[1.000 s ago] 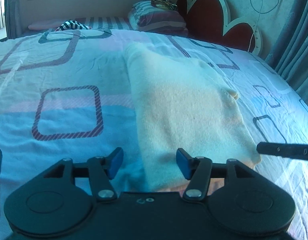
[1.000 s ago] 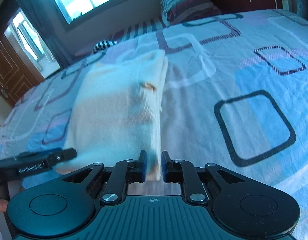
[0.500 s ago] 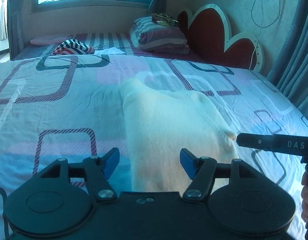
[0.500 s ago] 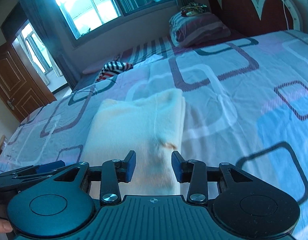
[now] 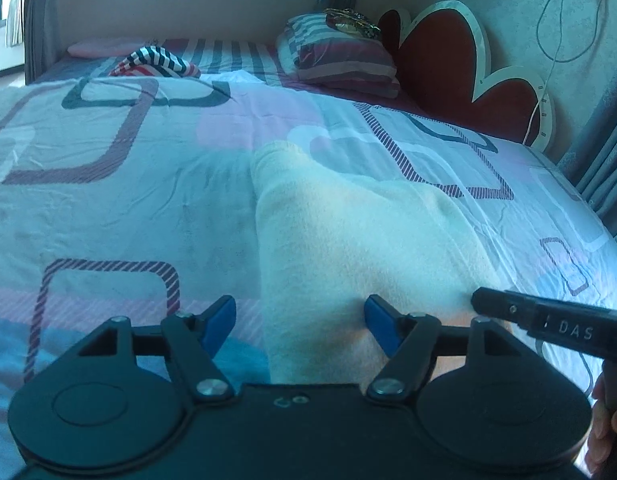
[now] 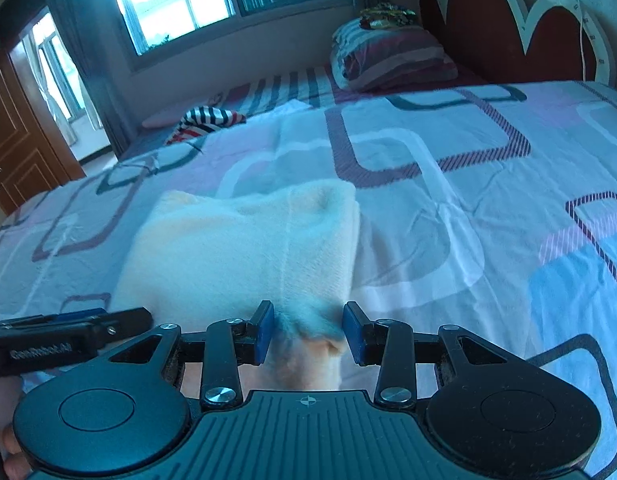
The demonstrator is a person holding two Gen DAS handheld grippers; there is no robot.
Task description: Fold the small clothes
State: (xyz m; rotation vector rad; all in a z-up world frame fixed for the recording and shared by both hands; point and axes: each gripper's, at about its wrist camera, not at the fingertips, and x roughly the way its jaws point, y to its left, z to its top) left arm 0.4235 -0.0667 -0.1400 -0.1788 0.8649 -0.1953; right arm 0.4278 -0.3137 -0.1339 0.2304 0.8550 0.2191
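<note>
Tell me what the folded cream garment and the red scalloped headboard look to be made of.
Folded cream garment: apparently a soft knit or fleece, matte; fuzzy nap and a raised seam line show. Red scalloped headboard: looks like padded red panels in a smooth white rigid trim; whether fabric or leatherette, I cannot tell.

Cream garment (image 5: 364, 240); bedsheet (image 5: 108, 208) white-pink-blue, striped squares; pillow (image 5: 340, 60) striped; headboard (image 5: 440, 56) dark red.

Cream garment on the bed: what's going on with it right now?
A person holds a claw in each hand over the folded cream garment lying on the patterned bedspread. Both the left claw and the right claw are open; their jaws have just been opening, with the garment's near edge between them, ungripped.
</note>
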